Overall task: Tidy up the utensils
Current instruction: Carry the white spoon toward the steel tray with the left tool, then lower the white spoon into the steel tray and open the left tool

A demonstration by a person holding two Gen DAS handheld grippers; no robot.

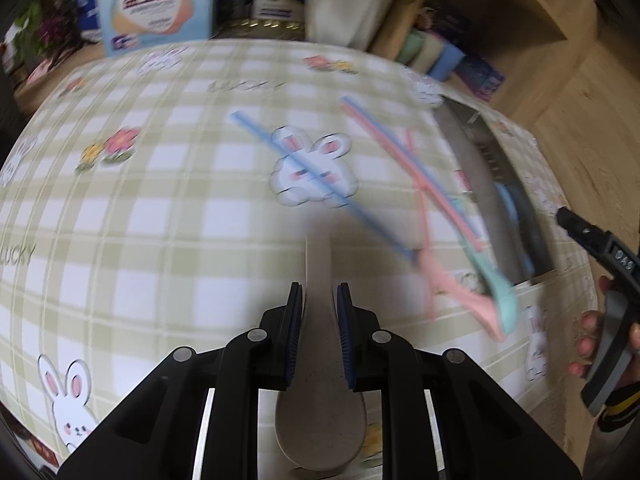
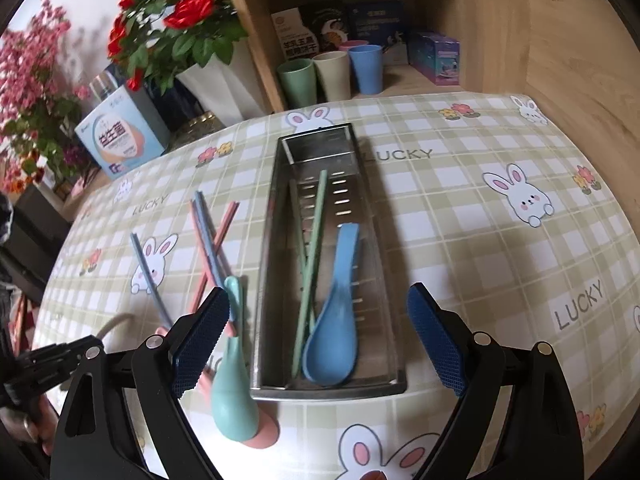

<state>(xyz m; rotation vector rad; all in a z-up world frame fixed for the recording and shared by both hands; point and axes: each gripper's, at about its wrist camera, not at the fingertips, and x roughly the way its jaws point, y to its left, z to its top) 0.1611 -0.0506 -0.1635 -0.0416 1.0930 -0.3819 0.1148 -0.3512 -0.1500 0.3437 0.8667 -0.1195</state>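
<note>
My left gripper (image 1: 319, 300) is shut on a beige spoon (image 1: 320, 412), held by its handle above the table, bowl toward the camera. My right gripper (image 2: 318, 316) is open and empty, hovering over the near end of a steel utensil tray (image 2: 276, 248). The tray holds a blue spoon (image 2: 334, 340) and green chopsticks (image 2: 312, 264). Left of the tray on the checked cloth lie a mint spoon (image 2: 232, 392) over a pink spoon (image 2: 264, 434), pink chopsticks (image 2: 218, 248) and blue chopsticks (image 2: 146, 268). The left gripper (image 2: 64, 354) shows at the left edge of the right wrist view.
Behind the table stand a vase of red roses (image 2: 176, 12), a light blue box (image 2: 120, 140) and a wooden shelf with three cups (image 2: 332, 72) and boxes. The table edge drops off at the right in the left wrist view (image 1: 576, 320).
</note>
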